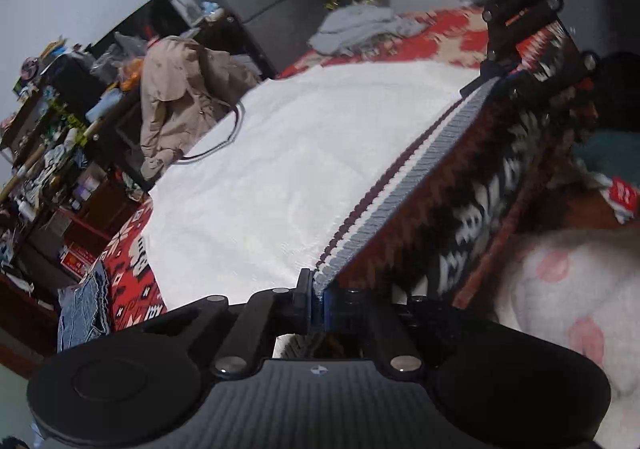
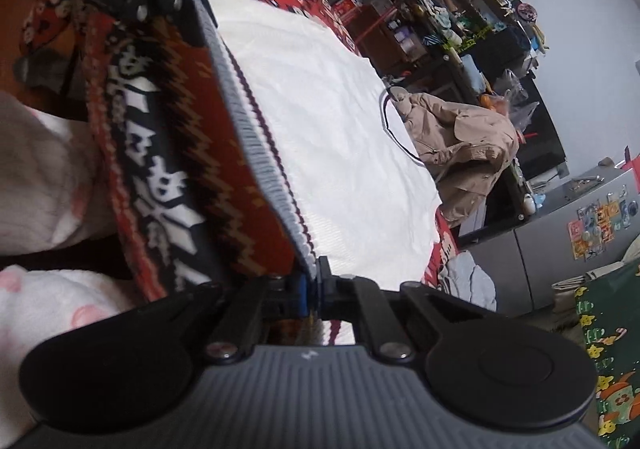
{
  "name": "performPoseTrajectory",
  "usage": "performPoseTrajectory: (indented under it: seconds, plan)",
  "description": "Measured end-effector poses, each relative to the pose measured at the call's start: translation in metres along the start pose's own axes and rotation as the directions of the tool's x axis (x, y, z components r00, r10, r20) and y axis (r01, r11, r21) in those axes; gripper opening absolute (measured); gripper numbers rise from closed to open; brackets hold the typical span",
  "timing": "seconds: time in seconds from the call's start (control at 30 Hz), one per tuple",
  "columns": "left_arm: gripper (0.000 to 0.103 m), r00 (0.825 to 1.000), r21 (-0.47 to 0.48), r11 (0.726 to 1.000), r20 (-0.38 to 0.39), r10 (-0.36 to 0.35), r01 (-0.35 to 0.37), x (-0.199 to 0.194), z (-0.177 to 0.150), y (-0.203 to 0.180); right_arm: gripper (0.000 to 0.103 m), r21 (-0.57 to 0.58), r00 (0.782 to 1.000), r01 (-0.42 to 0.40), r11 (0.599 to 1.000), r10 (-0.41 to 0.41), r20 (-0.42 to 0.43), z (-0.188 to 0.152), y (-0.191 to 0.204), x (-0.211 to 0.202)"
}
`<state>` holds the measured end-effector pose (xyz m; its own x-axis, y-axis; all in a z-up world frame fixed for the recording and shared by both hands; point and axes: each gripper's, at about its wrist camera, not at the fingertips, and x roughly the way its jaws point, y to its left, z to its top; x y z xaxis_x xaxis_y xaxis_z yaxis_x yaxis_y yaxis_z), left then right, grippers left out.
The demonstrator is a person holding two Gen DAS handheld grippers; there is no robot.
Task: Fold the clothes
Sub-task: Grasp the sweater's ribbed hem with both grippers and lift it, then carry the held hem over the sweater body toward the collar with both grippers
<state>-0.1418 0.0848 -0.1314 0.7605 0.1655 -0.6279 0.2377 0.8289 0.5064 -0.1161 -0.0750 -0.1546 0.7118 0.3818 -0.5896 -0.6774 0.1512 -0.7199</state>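
The left tool (image 1: 316, 289) is pinching one end of the white sweater's (image 1: 280, 177) gray edge. The sweater is lying on the red bed cover (image 1: 132, 285). The right tool (image 2: 312, 277) is pinching the other end.

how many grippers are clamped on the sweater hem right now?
2. The left gripper pinches one end of the sweater hem; the right gripper pinches the other end, stretching the striped edge between them.
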Motion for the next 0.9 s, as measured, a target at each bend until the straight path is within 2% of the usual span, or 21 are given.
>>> performPoseTrajectory:
  seconds: [0.17,0.23,0.3,0.33,0.53,0.67,0.73,0.83,0.9]
  plan:
    - [0.022,0.997,0.031,0.996,-0.028,0.079,-0.078,0.012,-0.013,-0.008,0.005,-0.043,0.999,0.031,0.999,-0.032,-0.033,-0.006,0.019,0.009]
    - [0.028,0.993,0.024,0.994,-0.031,0.110,-0.110,0.010,-0.018,-0.007,0.010,-0.011,0.997,0.060,0.998,-0.061,-0.051,-0.009,0.018,0.011]
    - [0.034,0.990,0.015,0.990,-0.030,0.139,-0.138,0.007,-0.023,-0.003,0.019,0.022,0.994,0.085,0.996,-0.083,-0.067,-0.014,0.015,0.010]
    - [0.036,0.988,0.007,0.989,-0.035,0.151,-0.150,0.006,-0.025,0.000,0.019,0.041,0.993,0.092,0.995,-0.089,-0.075,-0.017,0.013,0.009]
    - [0.036,0.977,-0.076,0.976,-0.068,0.201,-0.206,0.002,-0.038,0.018,0.019,0.159,0.988,0.123,0.980,-0.105,-0.112,-0.031,-0.001,0.002]
    - [0.036,0.978,-0.114,0.974,-0.096,0.187,-0.198,0.004,-0.043,0.024,0.019,0.173,0.986,0.129,0.976,-0.108,-0.127,-0.033,0.001,0.001]
    - [0.035,0.977,-0.095,0.975,-0.088,0.192,-0.200,0.006,-0.042,0.020,0.019,0.182,0.986,0.129,0.975,-0.106,-0.130,-0.033,0.001,0.002]
    - [0.035,0.977,-0.052,0.977,-0.077,0.201,-0.205,0.007,-0.042,0.015,0.027,0.188,0.983,0.147,0.971,-0.122,-0.137,-0.032,-0.002,0.005]
    - [0.029,0.977,-0.010,0.980,-0.073,0.200,-0.201,0.007,-0.044,0.011,0.027,0.215,0.983,0.146,0.966,-0.118,-0.141,-0.034,-0.006,0.003]
